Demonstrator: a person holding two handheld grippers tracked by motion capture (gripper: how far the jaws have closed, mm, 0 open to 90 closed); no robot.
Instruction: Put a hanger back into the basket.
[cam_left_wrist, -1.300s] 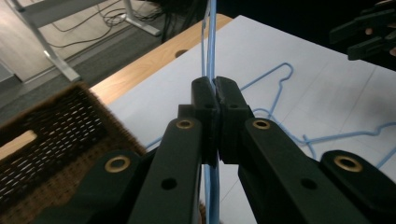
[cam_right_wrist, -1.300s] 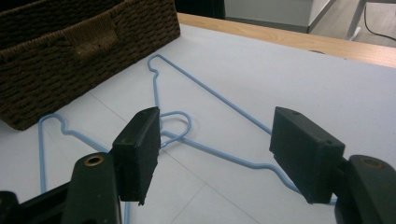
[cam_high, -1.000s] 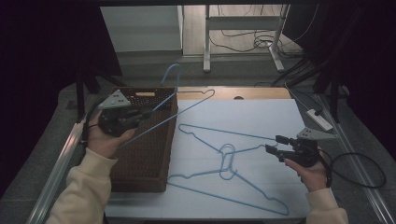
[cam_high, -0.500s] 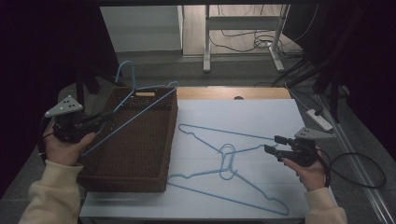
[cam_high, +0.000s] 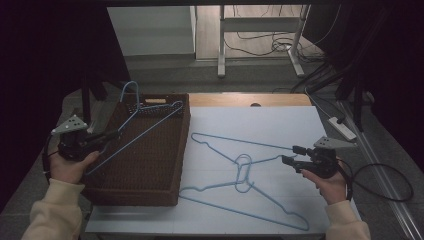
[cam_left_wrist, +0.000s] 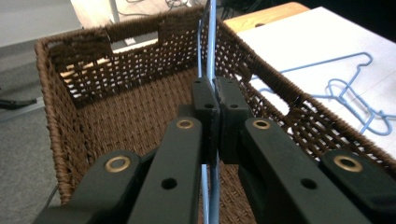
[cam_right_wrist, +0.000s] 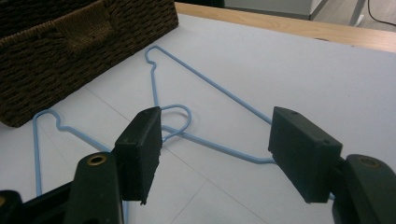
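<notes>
Left gripper (cam_high: 114, 135): clamped on blue hanger (cam_high: 145, 131), slanted over wicker basket (cam_high: 165, 197).
Left gripper view: wire pinched between pads (cam_left_wrist: 204, 100).
Right gripper (cam_right_wrist: 215, 154): jaws apart, above two table hangers (cam_high: 240, 175).

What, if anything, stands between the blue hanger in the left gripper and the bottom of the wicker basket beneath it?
Nothing visible does. The left gripper is shut on the blue hanger, which slants over the open wicker basket; in both views the basket's woven floor looks bare below it. The other hangers lie on the white table top beside the basket, outside it.
</notes>
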